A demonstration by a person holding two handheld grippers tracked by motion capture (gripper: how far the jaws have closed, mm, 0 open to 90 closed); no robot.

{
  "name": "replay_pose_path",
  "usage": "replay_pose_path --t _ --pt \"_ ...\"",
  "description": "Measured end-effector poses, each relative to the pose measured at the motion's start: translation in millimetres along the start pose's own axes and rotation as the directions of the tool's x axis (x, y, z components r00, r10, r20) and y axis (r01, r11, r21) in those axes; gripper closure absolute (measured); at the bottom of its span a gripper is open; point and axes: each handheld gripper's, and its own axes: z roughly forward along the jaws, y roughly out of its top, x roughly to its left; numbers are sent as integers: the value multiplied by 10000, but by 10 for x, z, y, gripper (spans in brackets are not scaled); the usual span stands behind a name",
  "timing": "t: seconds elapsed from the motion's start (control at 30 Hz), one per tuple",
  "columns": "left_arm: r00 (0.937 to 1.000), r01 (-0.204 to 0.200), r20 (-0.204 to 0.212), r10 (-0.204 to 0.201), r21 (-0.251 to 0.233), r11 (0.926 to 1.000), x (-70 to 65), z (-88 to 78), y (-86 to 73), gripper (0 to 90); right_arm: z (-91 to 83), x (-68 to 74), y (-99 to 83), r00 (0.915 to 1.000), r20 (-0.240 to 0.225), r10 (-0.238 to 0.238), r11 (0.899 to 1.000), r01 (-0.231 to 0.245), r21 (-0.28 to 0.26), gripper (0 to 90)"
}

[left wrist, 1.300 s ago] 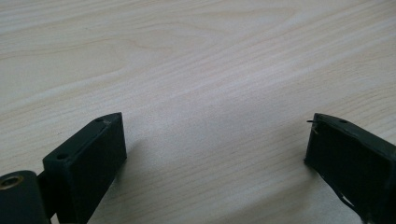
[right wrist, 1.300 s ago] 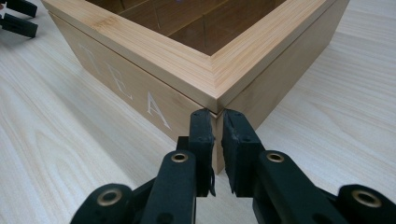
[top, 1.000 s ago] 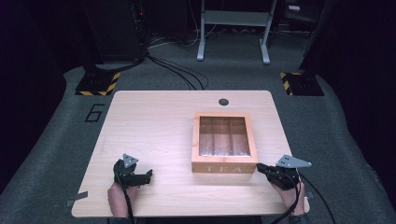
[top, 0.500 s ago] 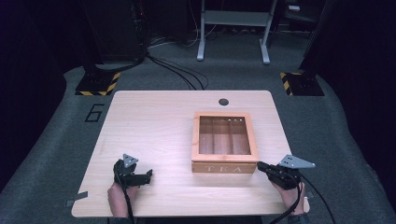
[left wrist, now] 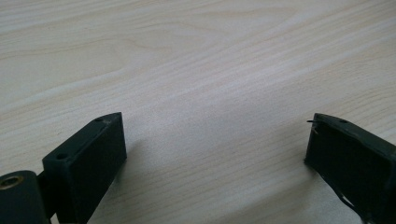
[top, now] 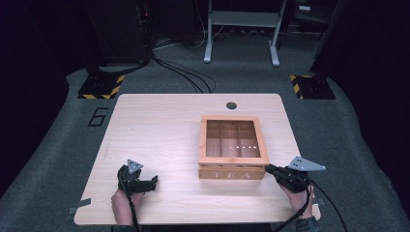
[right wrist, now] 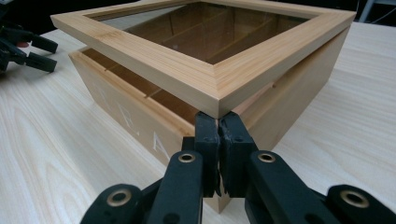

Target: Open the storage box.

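Pale wood forms the tea box (top: 232,147), which is set on the right half of the table (top: 154,130), its front panel lettered "TEA" and turned toward the person. Its glass-paned lid (right wrist: 205,51) is seen raised slightly off the box body at the near corner in the right gripper view, with divided compartments visible through the pane. The right claw (right wrist: 218,133) is pressed together, jaws touching, with its tips wedged under that lid corner. The left claw (left wrist: 215,149) is spread wide just above bare table, well apart from the box. A dark grommet (top: 231,105) is set near the table's far edge.
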Motion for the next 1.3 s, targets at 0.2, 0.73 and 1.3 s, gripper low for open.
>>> replay_pose_path --t 0.2,0.73,1.3 --pt "10000 -1 0 1 -3 10000 0 0 0 48 47 -27 108 9996 -170 -214 9998 213 -47 876" --pt "10000 -1 1 1 -3 10000 0 0 0 48 104 -155 331 9992 -271 -305 9995 302 -115 891" --pt "10000 -1 1 1 2 10000 0 0 0 48 235 -264 540 9983 -505 -302 9993 291 -232 889"
